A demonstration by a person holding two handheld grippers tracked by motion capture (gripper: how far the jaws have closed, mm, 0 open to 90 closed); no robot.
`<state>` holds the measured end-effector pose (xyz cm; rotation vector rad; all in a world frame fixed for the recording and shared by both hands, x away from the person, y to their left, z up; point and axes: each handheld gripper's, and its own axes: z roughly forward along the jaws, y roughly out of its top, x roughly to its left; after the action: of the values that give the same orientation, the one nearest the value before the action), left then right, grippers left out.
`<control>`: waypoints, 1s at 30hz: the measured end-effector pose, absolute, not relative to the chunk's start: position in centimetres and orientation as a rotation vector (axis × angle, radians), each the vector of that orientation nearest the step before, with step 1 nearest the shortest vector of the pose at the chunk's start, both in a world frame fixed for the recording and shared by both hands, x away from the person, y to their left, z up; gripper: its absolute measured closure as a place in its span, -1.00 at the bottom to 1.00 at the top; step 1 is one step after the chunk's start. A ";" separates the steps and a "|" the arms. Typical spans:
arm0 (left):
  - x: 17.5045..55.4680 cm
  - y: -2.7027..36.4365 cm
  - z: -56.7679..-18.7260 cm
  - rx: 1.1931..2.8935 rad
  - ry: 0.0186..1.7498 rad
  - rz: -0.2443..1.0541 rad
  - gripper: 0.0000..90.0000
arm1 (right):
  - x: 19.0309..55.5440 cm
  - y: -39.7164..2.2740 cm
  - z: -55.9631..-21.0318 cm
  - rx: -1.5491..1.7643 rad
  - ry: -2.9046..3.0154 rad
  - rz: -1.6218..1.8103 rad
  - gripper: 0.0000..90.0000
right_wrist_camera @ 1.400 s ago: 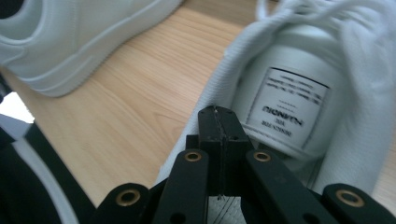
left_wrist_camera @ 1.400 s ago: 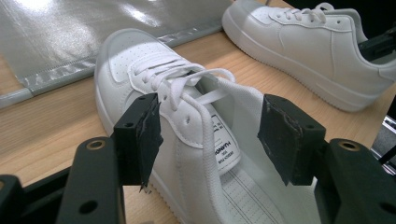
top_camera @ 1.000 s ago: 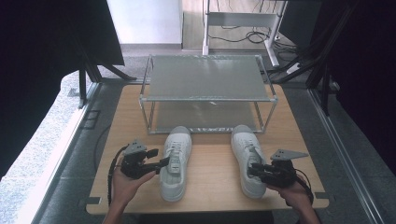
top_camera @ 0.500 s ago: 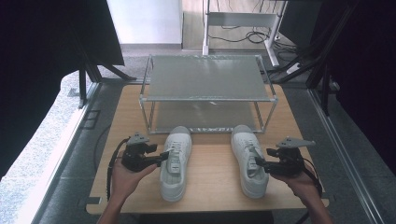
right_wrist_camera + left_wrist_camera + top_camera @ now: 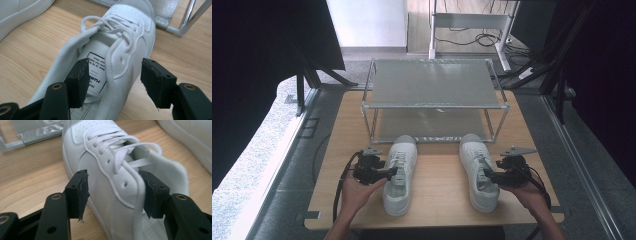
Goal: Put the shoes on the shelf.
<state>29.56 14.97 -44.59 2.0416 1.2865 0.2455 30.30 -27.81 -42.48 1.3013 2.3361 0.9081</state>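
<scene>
— What do we see at the fingers of the left gripper (image 5: 113,192)?

— They are spread and have just been closing a little. The side wall of the left shoe (image 5: 117,182) stands between them; the right-hand finger (image 5: 152,193) sits at the edge of the shoe's opening, and the left-hand one (image 5: 80,191) looks apart from the leather, though we cannot tell for sure.

— And the right gripper (image 5: 116,83)?

— Its fingers are spread too, and have just been closing slightly. One finger (image 5: 80,81) reaches inside the right shoe (image 5: 112,57), over the printed label on the insole, and the other (image 5: 156,83) stands outside the shoe. The shoe's side wall runs between them, untouched by the outer finger.

— Where are the shoes, taking the rack (image 5: 432,90) as our mark?

— Both lie on the counter (image 5: 437,200) with their toes just under the rack's near edge and their heels towards us. The left shoe (image 5: 399,172) is below the rack's left half and the right shoe (image 5: 479,170) below its right half, well apart from each other.

— And our hands?

— In the high view the left gripper (image 5: 393,173) comes at its shoe from the outer side, and the right gripper (image 5: 488,175) does the same.
</scene>
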 end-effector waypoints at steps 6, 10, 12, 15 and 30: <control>29.7 14.7 -45.2 2.046 1.309 0.277 -0.02 | 30.5 -27.5 -43.0 1.305 2.324 0.862 -0.05; 29.6 15.0 -45.3 2.033 1.316 0.276 -0.02 | 30.8 -27.4 -43.3 1.310 2.319 0.837 -0.03; 29.6 15.1 -45.4 2.030 1.317 0.272 -0.03 | 30.9 -27.4 -43.4 1.312 2.319 0.824 -0.03; 29.6 15.4 -45.4 2.026 1.318 0.265 -0.03 | 30.9 -27.4 -43.6 1.318 2.315 0.816 -0.02; 30.1 15.2 -46.0 2.037 1.334 0.229 0.10 | 31.9 -27.0 -44.2 1.355 2.296 0.739 0.12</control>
<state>30.07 15.25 -46.03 2.0367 1.3338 0.2289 31.93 -27.00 -44.16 1.3554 2.2959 0.7390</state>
